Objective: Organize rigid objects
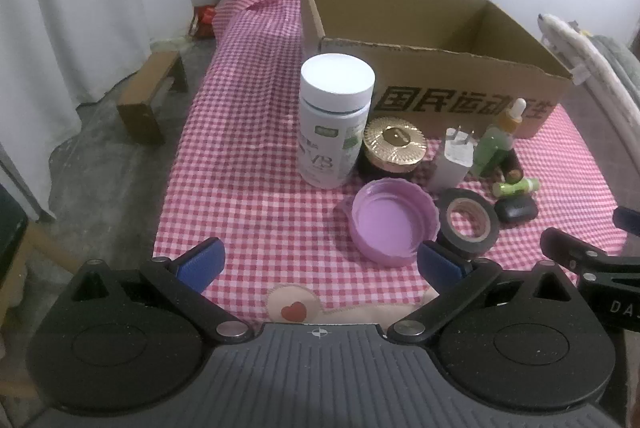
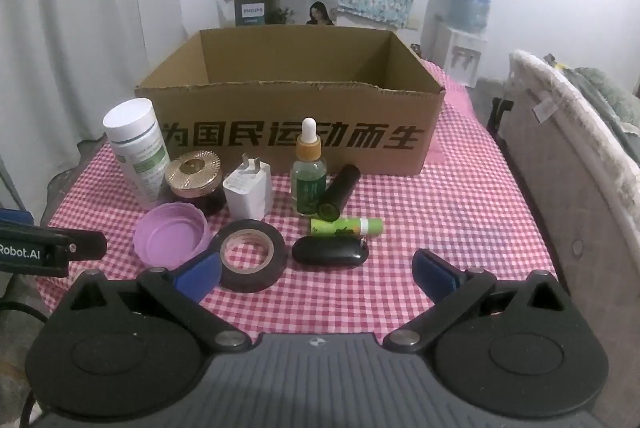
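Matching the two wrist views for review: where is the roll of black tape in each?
Left wrist: black tape roll lower right, just past the right fingertip.
Right wrist: tape roll lower centre-left, beside the left fingertip.
Shared landmark: purple lid immediately left of it.

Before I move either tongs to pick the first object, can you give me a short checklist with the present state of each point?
1. Left tongs open, nothing between them: ok.
2. Right tongs open, nothing between them: ok.
3. Cardboard box open at the top, inside seems free: ok, though its floor is hidden.
4. Objects apart enough for a grip: not ok; the white bottle, gold-lid jar and charger stand close together.
5. Tape roll and purple lid lie nearest: ok.
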Demonstrator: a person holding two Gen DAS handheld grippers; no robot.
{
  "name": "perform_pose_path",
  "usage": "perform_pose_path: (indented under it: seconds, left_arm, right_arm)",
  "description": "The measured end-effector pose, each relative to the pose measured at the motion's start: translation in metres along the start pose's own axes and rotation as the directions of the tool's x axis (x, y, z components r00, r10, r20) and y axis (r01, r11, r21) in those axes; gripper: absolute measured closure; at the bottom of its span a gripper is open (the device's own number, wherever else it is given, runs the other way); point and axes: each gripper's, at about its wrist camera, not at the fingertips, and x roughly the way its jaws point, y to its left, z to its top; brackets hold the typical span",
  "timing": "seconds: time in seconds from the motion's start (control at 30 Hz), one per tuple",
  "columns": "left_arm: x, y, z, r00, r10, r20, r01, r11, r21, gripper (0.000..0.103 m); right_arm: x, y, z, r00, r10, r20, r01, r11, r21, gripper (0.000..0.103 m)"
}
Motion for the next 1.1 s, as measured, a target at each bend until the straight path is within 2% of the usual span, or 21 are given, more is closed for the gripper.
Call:
perform_pose_path:
  seconds: [1.1]
  left_arm:
    - [0.0005,0.0000,-0.0003,1.000,0.019,-0.009,-0.019,1.000,0.011,0.000]
  right_arm:
    - [0.0016,0.0016,0.0012,1.000,0.014,-0.003,-0.014,1.000,0.005,0.000]
